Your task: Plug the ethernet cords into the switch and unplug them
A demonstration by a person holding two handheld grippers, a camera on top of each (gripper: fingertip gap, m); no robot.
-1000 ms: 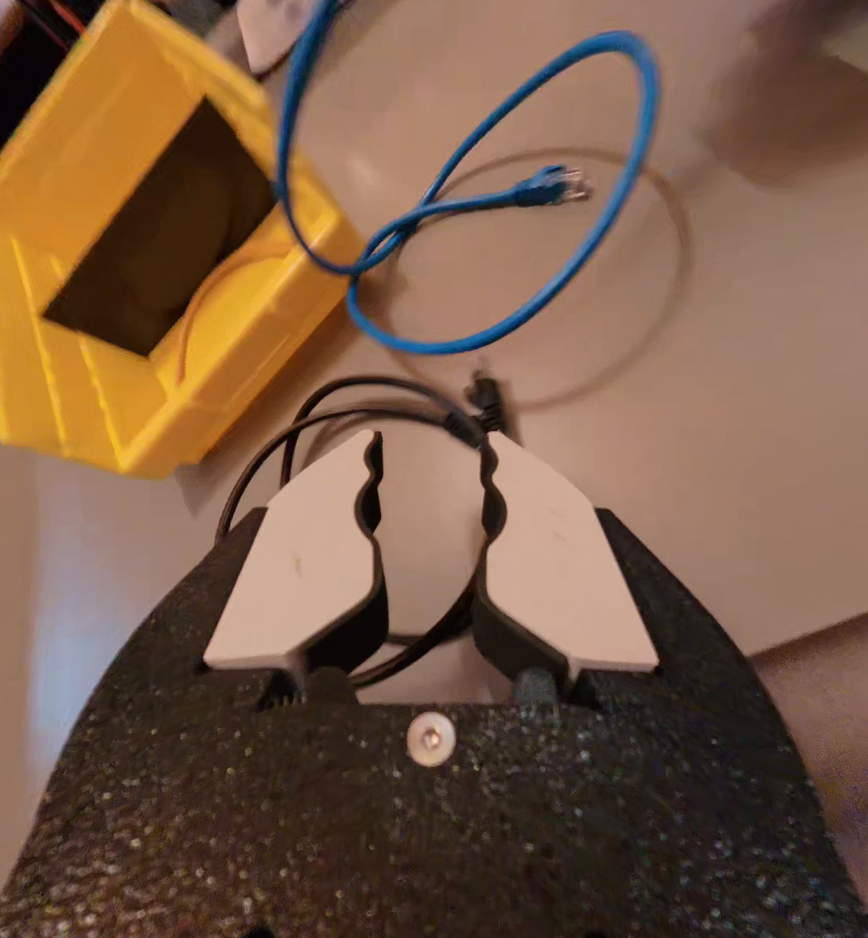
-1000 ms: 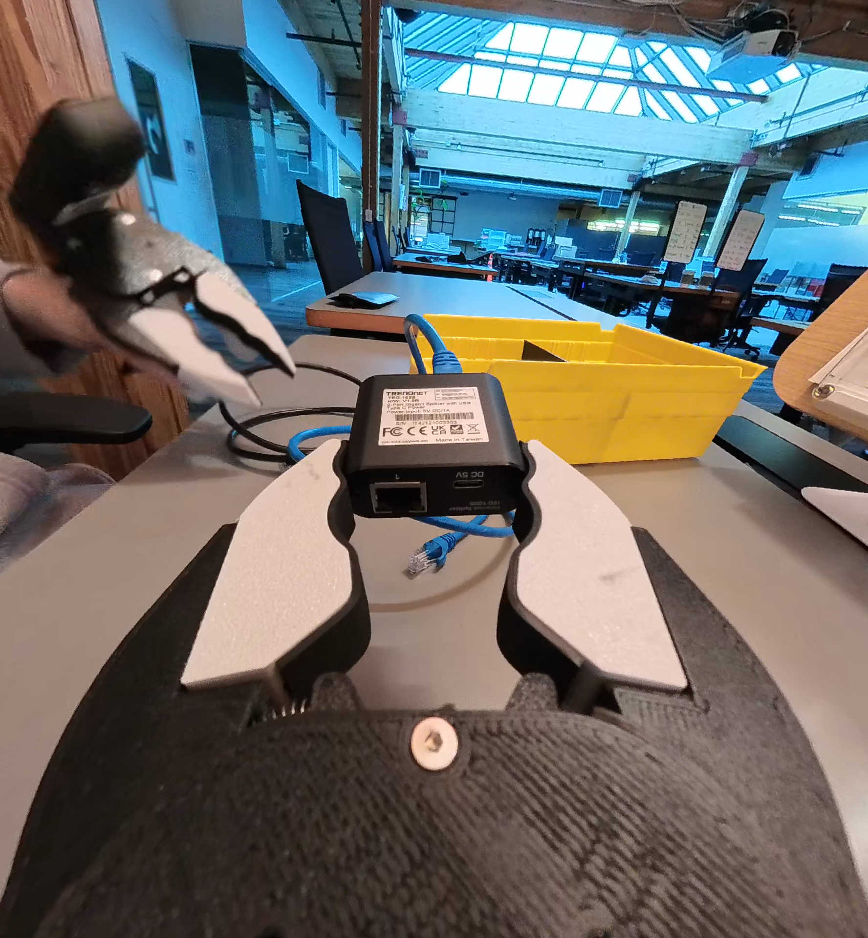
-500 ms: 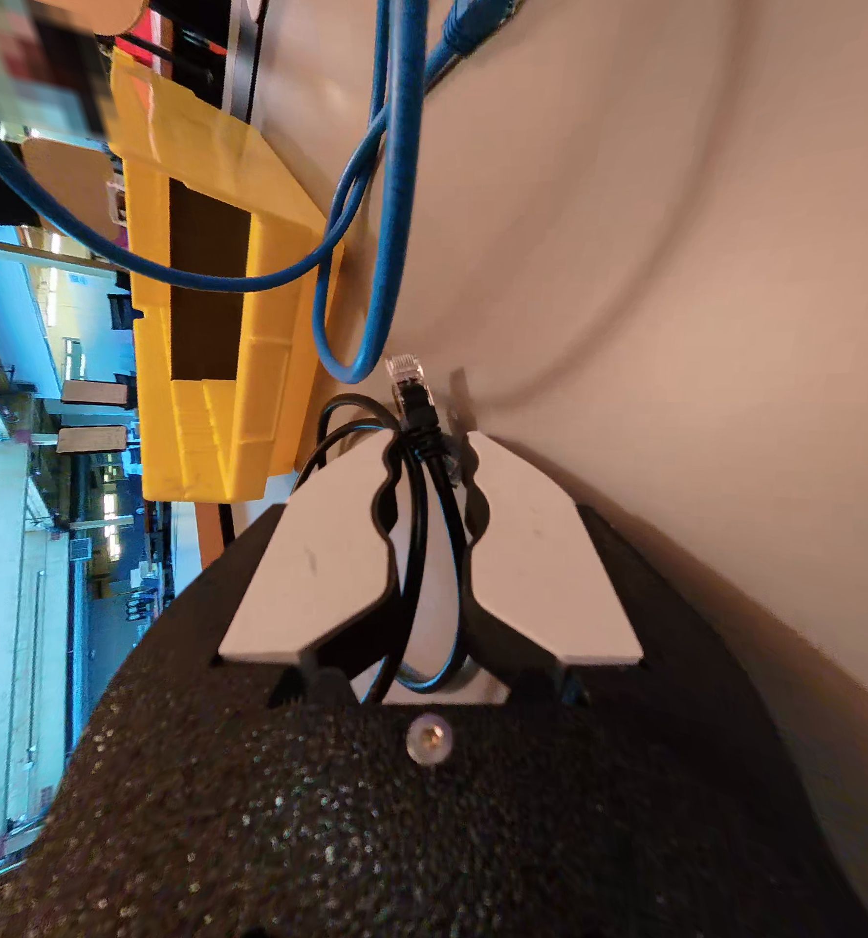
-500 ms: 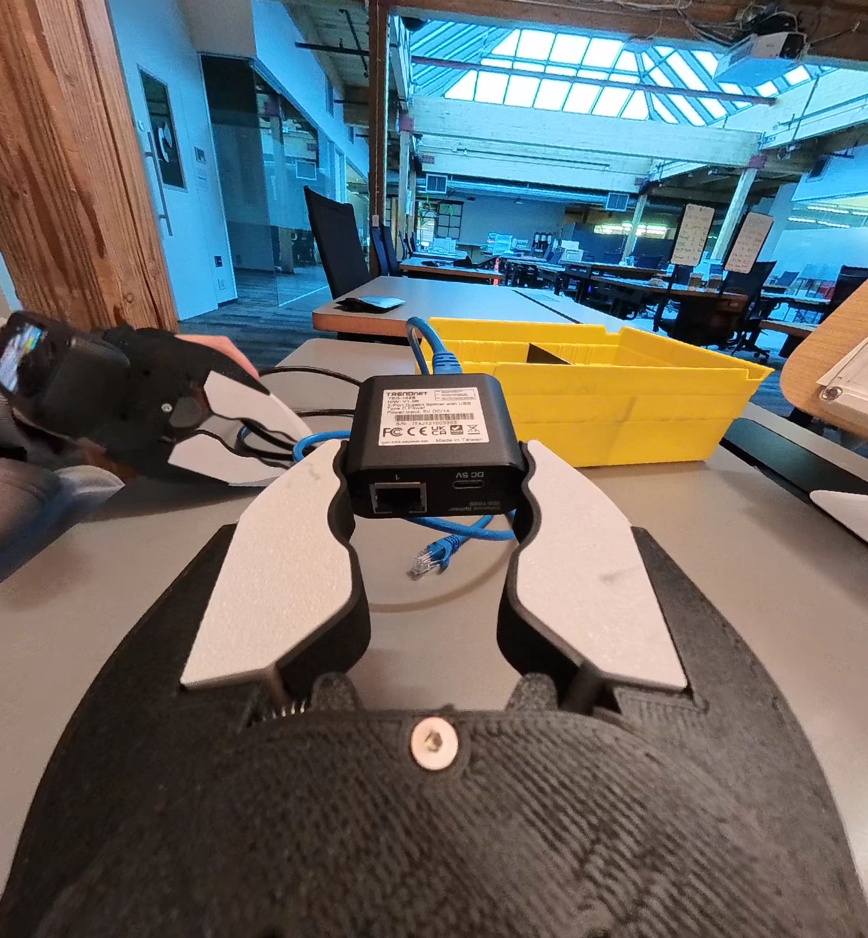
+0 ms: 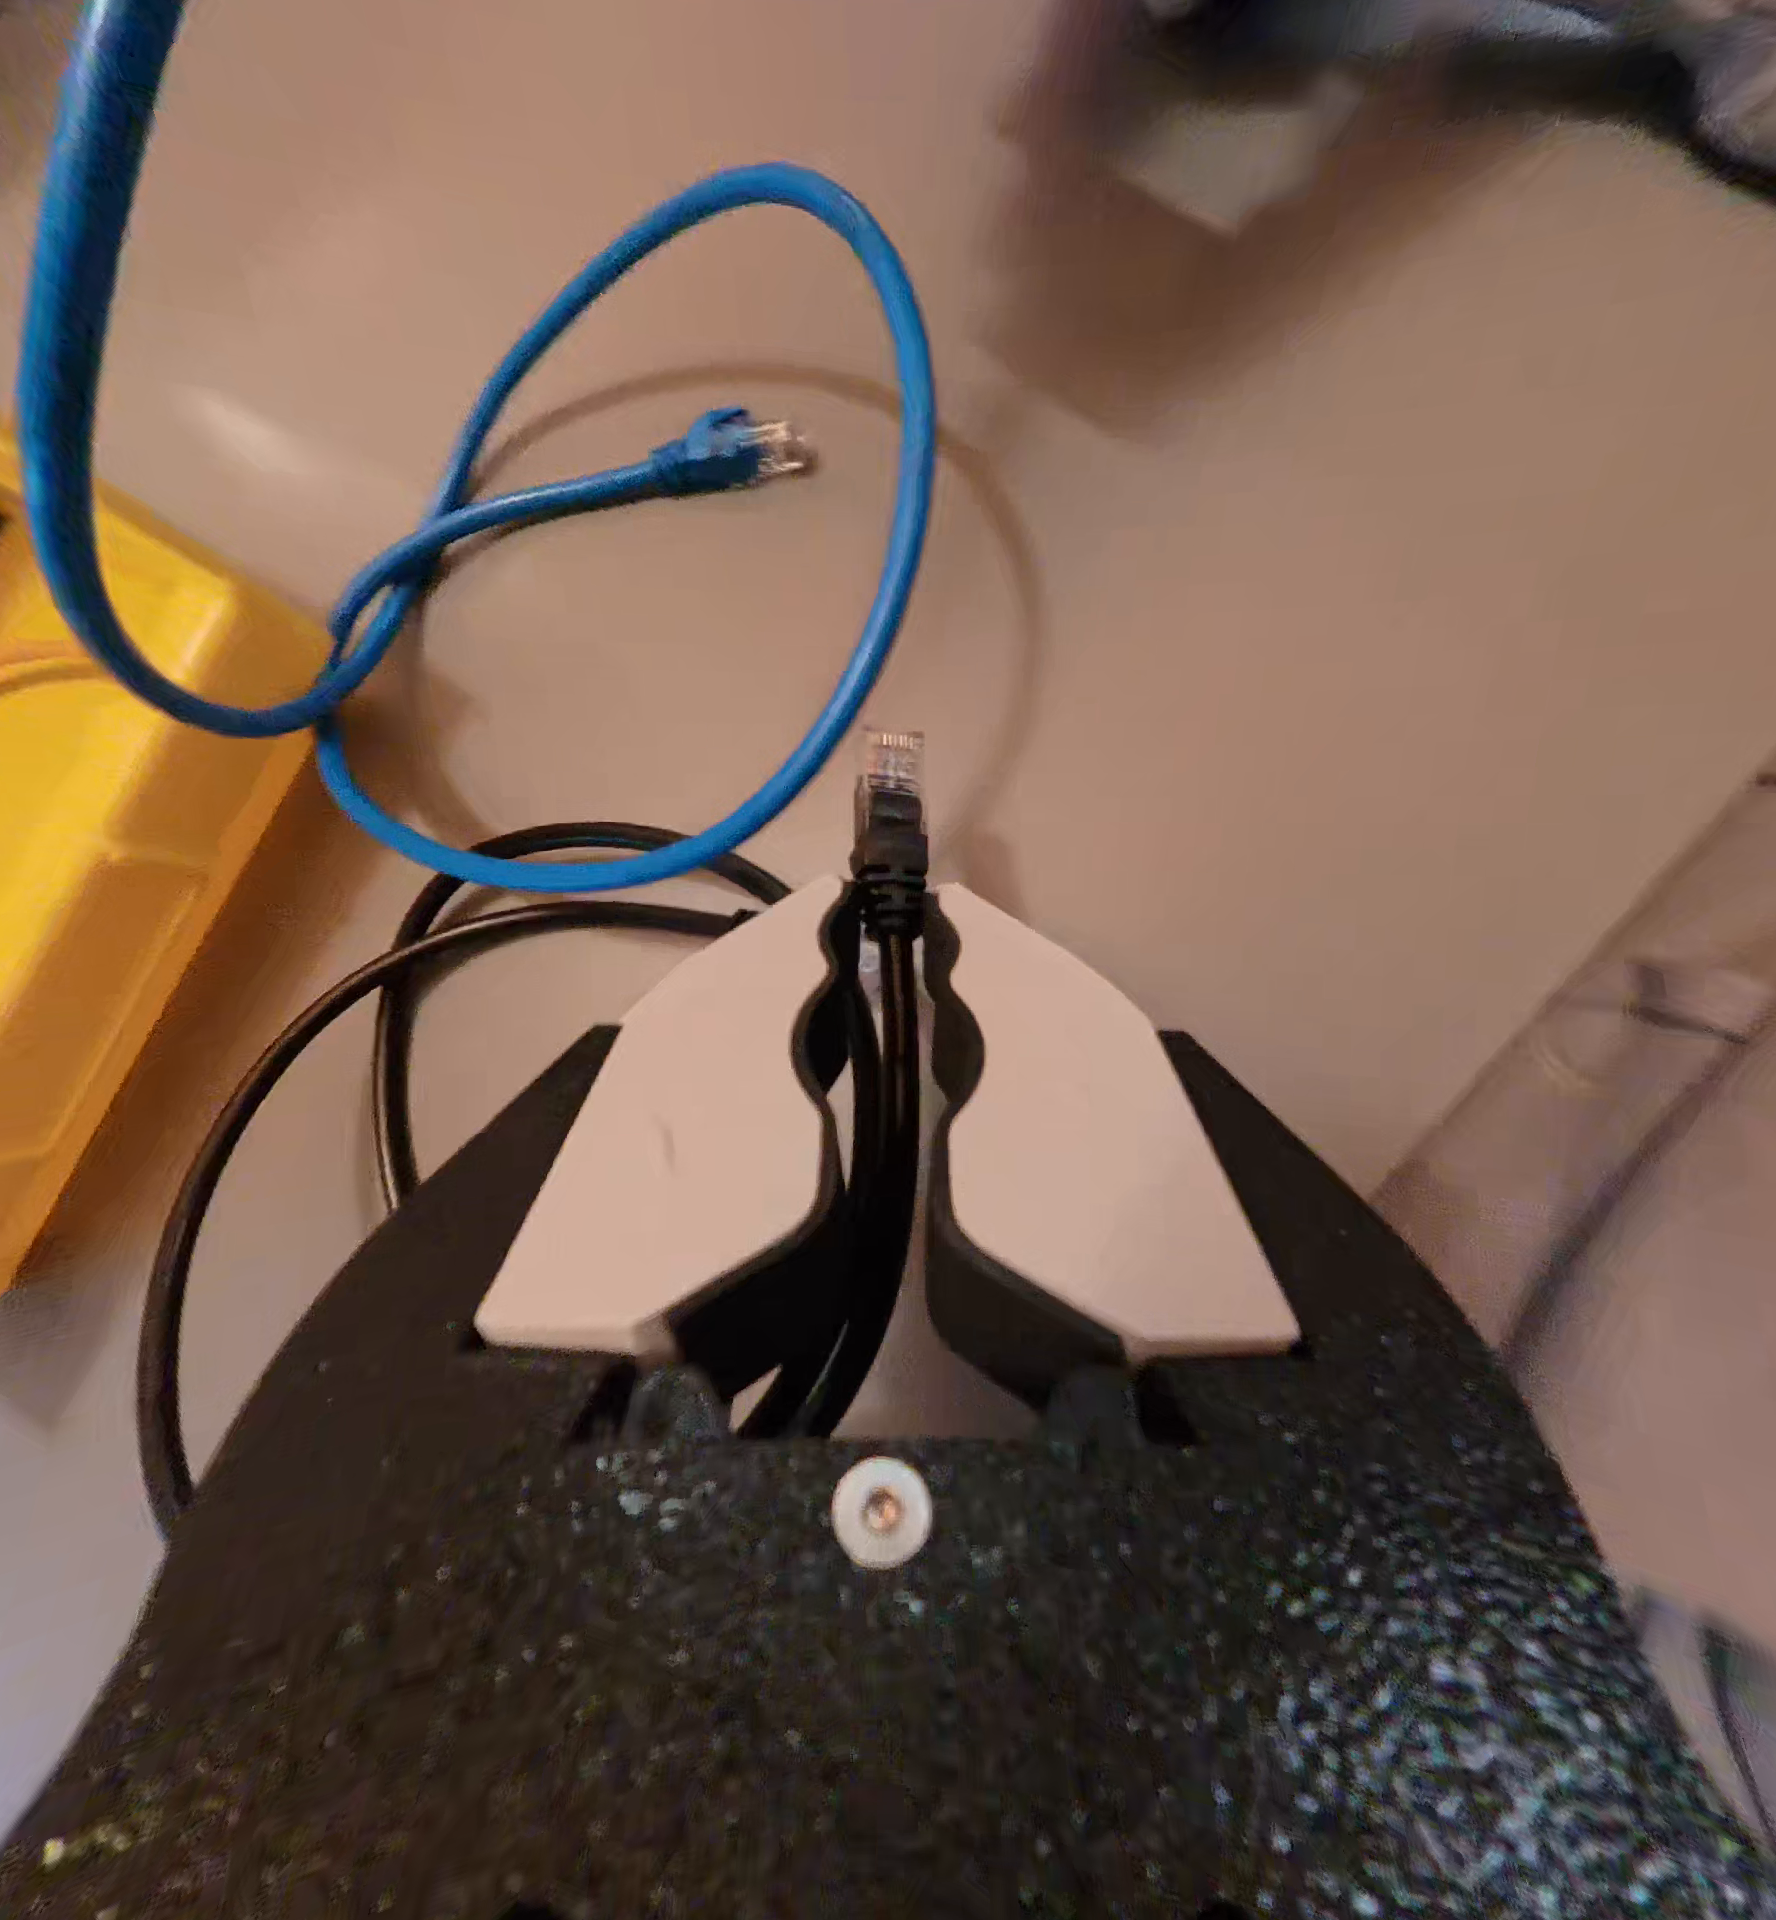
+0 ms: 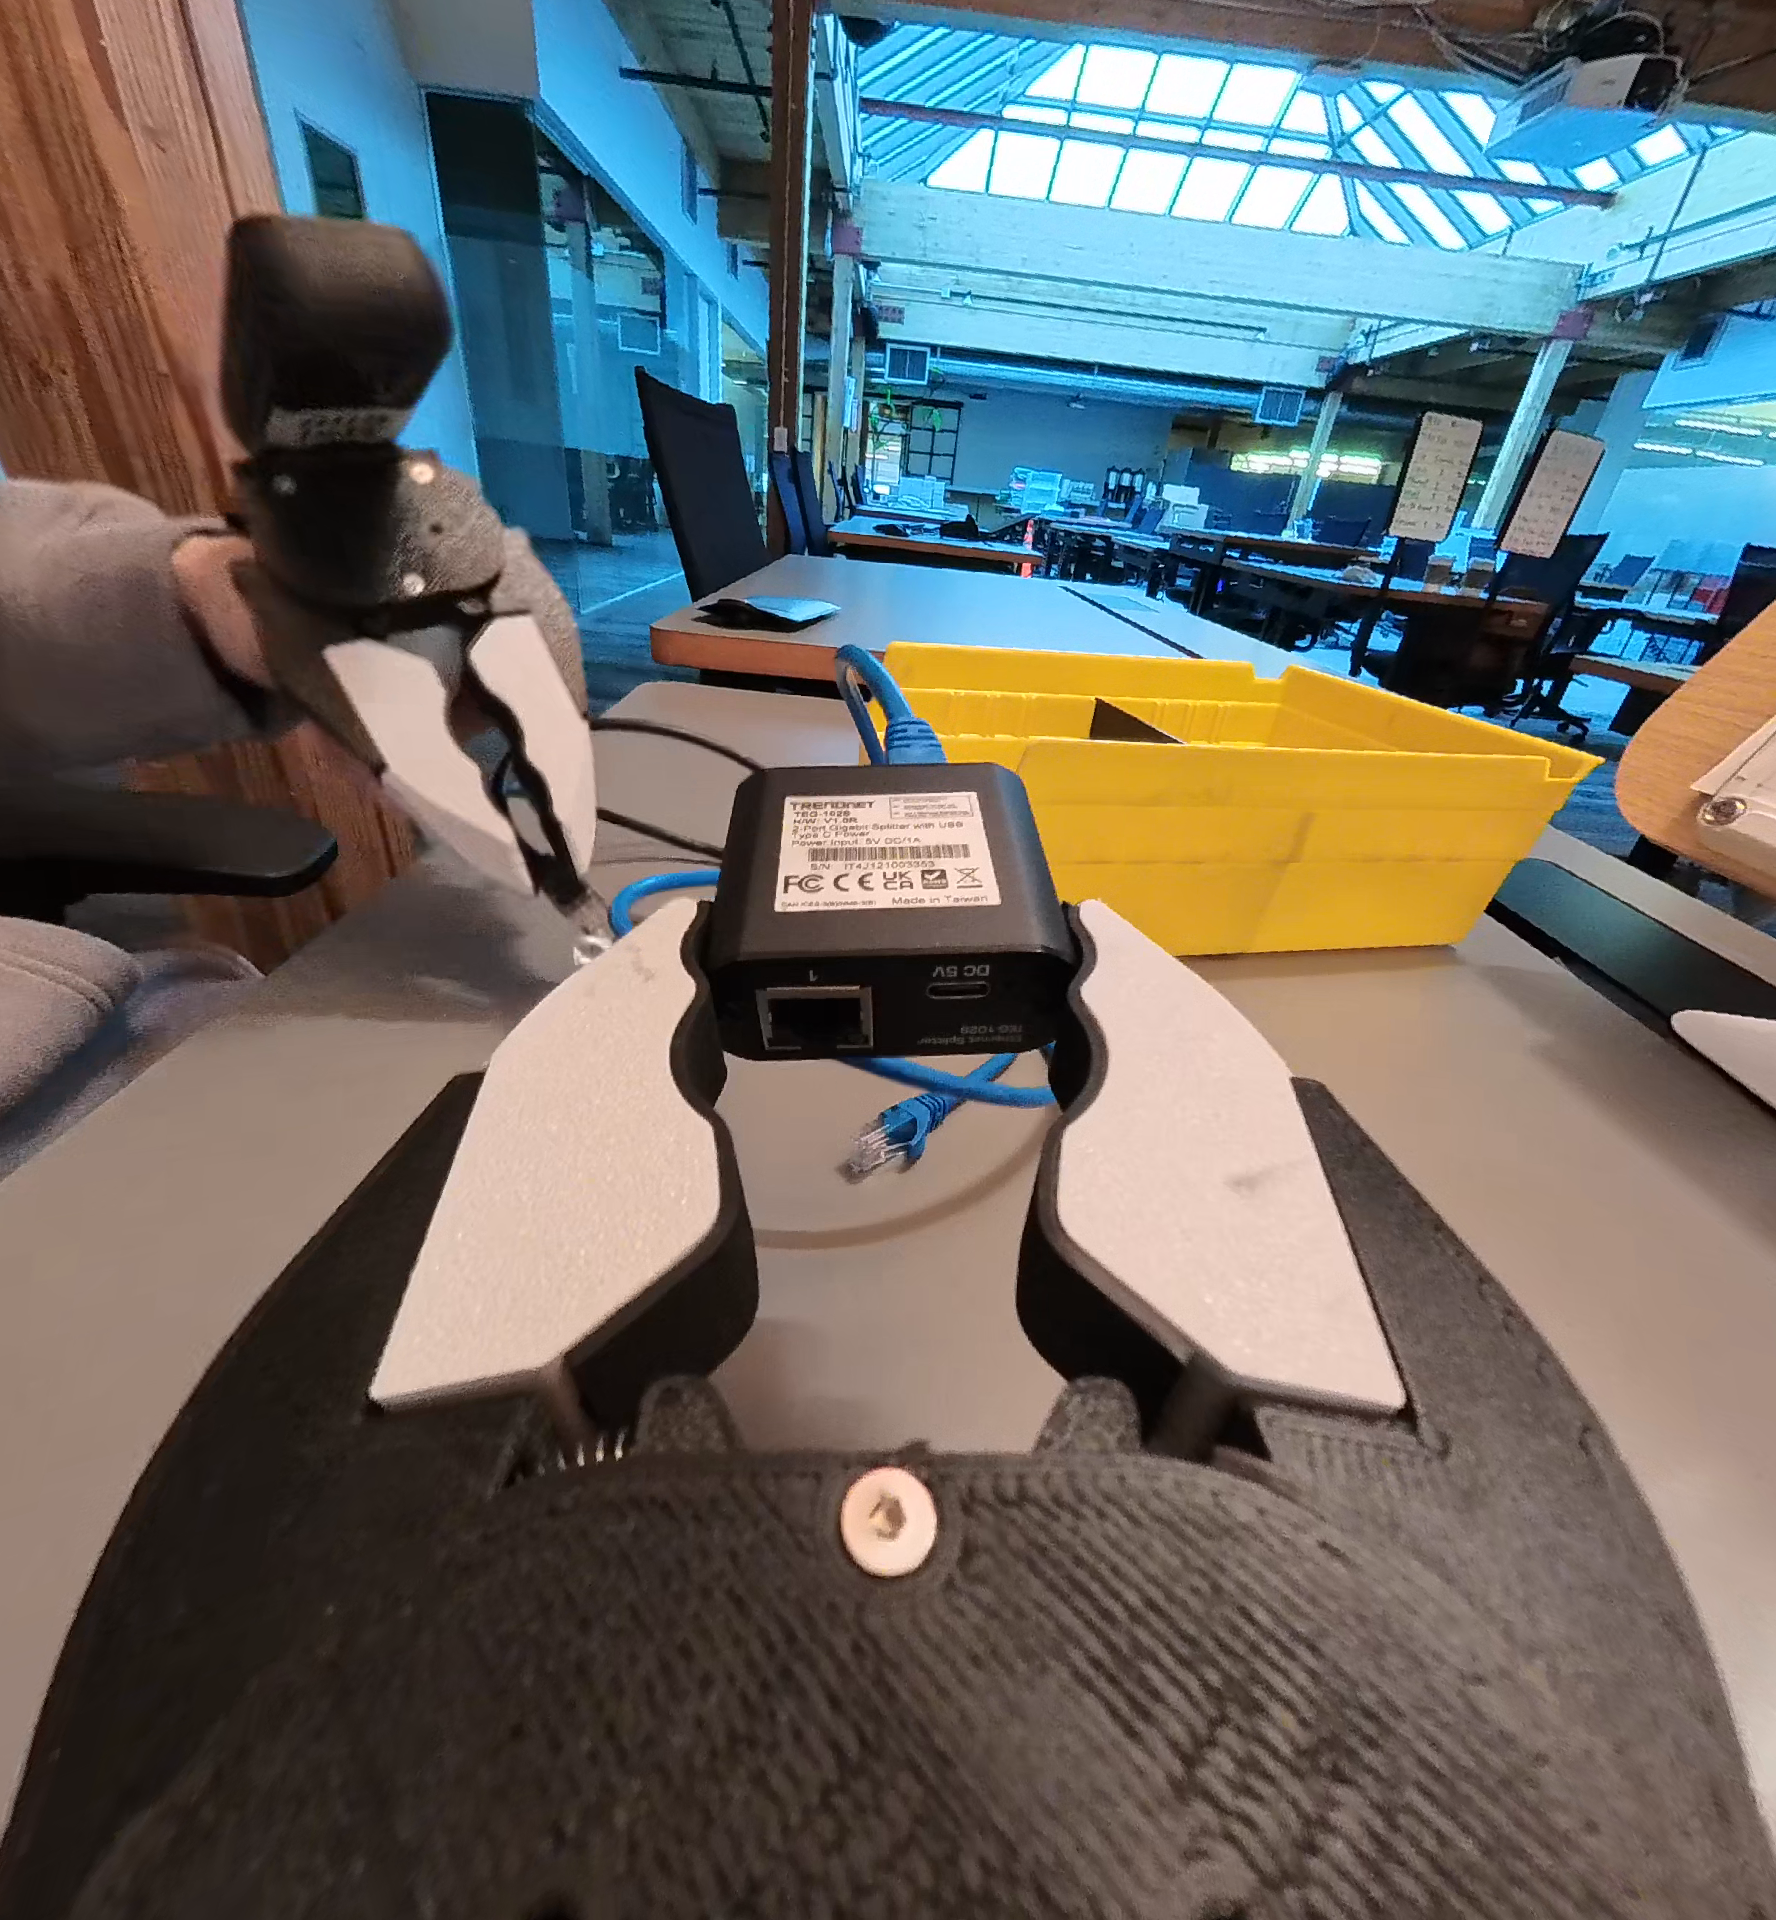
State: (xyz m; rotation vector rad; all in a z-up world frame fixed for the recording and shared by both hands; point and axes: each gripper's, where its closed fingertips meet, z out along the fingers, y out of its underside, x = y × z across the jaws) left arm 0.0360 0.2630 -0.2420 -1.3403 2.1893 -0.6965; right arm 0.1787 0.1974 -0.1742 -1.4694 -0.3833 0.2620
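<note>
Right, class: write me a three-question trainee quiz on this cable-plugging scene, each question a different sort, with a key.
1. True or false: the switch is clamped in the right hand-held gripper.
2. Which cord does the left hand-held gripper hold? A) black cord B) blue cord
3. Fill in: the bin behind the switch is ____.

Key: 1 true; 2 A; 3 yellow.

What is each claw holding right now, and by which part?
Left claw grips the black ethernet cord just behind its plug, on the boot. Right claw clamps the black switch by its two sides.
</note>
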